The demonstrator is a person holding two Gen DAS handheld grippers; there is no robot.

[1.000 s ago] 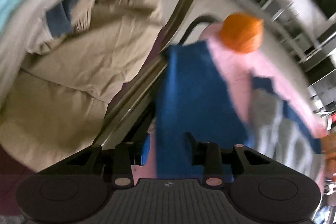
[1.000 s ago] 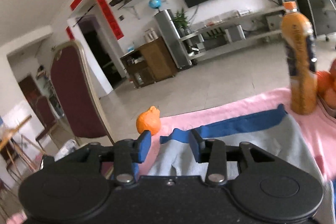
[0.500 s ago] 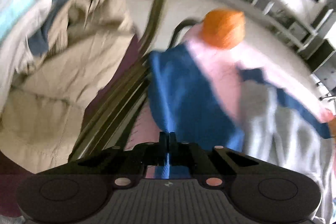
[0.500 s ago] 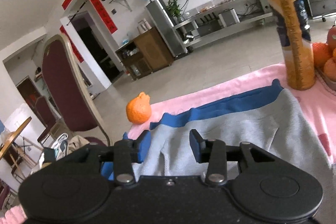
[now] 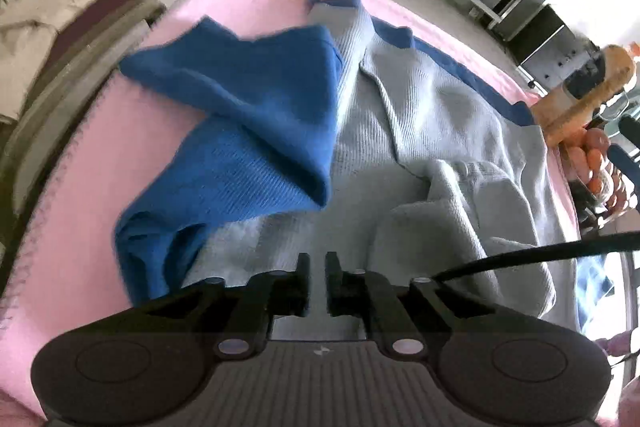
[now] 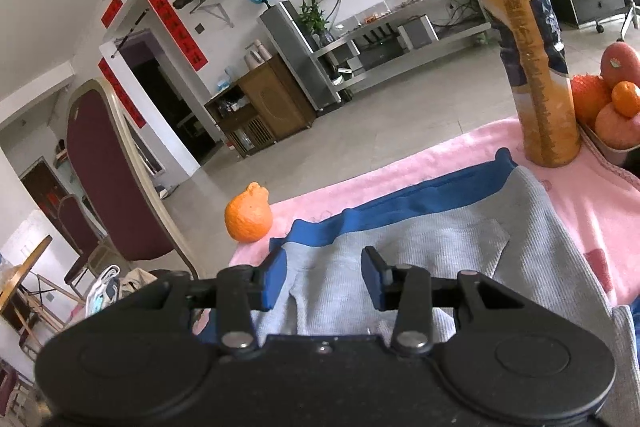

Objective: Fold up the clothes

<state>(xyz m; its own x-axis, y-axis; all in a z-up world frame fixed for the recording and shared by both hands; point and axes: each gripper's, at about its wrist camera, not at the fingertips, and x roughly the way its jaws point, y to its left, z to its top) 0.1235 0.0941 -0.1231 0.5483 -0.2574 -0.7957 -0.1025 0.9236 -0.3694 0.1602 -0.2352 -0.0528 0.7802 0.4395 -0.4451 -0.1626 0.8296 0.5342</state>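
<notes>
Two grippers hovering over grey-and-blue sweater point(image 5: 420, 131) lying on pink cloth point(image 5: 92, 163). Left gripper point(image 5: 317, 277) jaws opening, nothing between them. Right gripper point(image 6: 324, 277) parted, empty. Orange point(image 6: 248, 217) sitting near sweater's collar.

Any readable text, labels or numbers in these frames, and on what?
None can be read.
Bottle label: print too small and warped.
Red door banners: dark characters, too small.
Gripper body mark: a tiny logo, no letters.
</notes>
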